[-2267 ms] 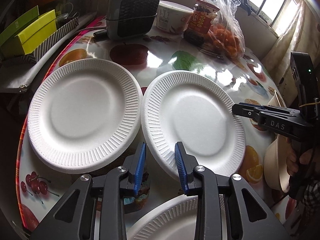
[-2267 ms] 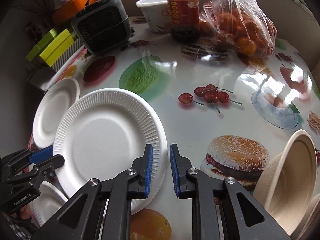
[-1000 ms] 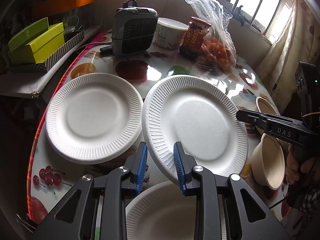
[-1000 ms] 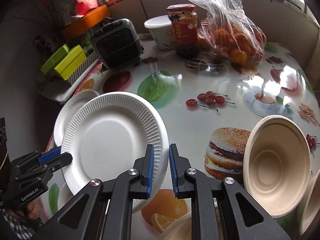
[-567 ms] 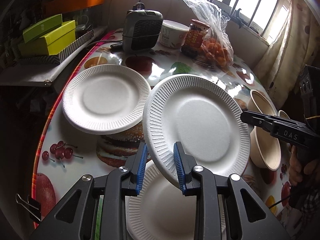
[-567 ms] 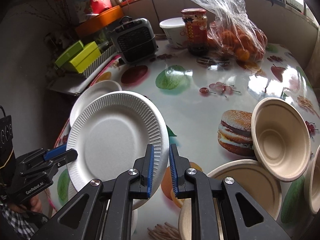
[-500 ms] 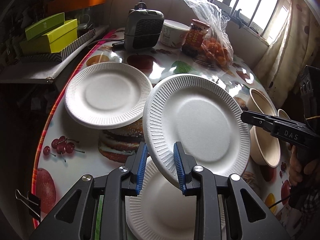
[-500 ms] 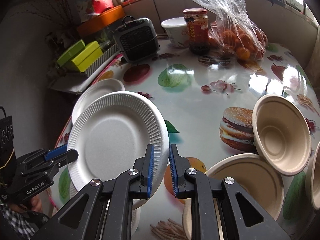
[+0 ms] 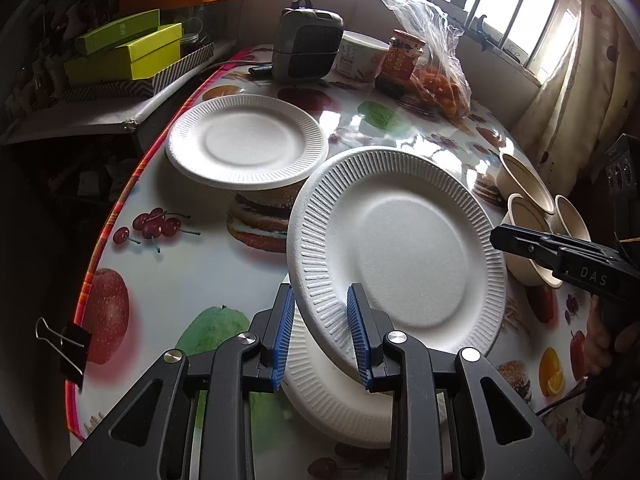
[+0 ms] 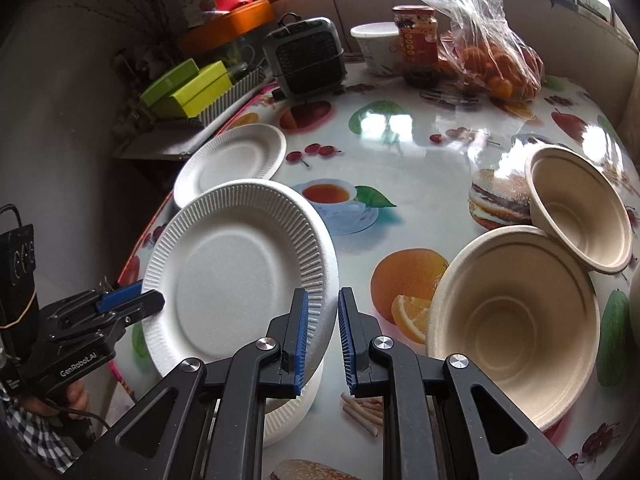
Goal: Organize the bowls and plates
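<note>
Both grippers grip one white ribbed paper plate (image 9: 400,252) by opposite rim edges and hold it tilted above a second white plate (image 9: 336,392) lying on the table. My left gripper (image 9: 320,332) is shut on its near rim. My right gripper (image 10: 323,326) is shut on its right rim (image 10: 320,280). The held plate shows in the right wrist view (image 10: 236,268). A third white plate (image 9: 246,142) lies farther back on the left. Beige bowls (image 10: 516,308) (image 10: 580,208) sit at the right.
A fruit-print tablecloth (image 10: 400,168) covers the round table. At the back stand a grey heater (image 9: 308,44), a white tub (image 9: 360,56), a red-lidded jar (image 9: 404,60) and a bag of oranges (image 9: 440,80). Green boxes (image 9: 124,54) sit left. A binder clip (image 9: 64,344) grips the table edge.
Both grippers have lifted the held plate up off the table and drawn it back toward me, over the near plate. The far plate and bowls now look smaller and farther.
</note>
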`<act>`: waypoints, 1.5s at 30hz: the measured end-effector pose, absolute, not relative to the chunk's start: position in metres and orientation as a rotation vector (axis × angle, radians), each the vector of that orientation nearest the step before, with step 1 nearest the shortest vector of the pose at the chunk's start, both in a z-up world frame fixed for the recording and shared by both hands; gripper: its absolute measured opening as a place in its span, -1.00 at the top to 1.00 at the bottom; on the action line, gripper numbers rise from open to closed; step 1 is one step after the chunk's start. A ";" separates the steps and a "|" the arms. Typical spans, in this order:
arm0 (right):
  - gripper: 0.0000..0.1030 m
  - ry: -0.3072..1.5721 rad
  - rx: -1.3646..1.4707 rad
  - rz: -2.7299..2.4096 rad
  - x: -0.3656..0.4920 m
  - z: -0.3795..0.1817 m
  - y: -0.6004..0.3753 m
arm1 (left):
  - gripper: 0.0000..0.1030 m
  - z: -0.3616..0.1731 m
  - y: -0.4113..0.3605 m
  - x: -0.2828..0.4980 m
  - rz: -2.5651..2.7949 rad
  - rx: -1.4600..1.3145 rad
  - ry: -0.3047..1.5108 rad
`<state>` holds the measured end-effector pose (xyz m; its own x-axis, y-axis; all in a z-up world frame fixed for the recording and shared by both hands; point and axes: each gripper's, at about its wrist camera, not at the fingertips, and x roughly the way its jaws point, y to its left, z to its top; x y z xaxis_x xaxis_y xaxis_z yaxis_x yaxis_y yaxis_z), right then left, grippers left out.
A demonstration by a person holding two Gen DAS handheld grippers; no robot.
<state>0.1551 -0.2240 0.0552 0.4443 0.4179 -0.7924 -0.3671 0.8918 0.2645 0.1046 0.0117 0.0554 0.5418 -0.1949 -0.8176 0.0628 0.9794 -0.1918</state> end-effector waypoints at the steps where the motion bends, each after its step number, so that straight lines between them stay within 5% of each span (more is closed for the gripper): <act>1: 0.70 0.999 0.055 0.489 0.152 0.054 -0.223 | 0.45 0.054 0.012 0.102 -0.153 -0.145 0.988; 45: 0.70 1.040 0.006 0.467 0.124 0.026 -0.210 | 0.45 0.023 0.015 0.075 -0.129 -0.146 1.041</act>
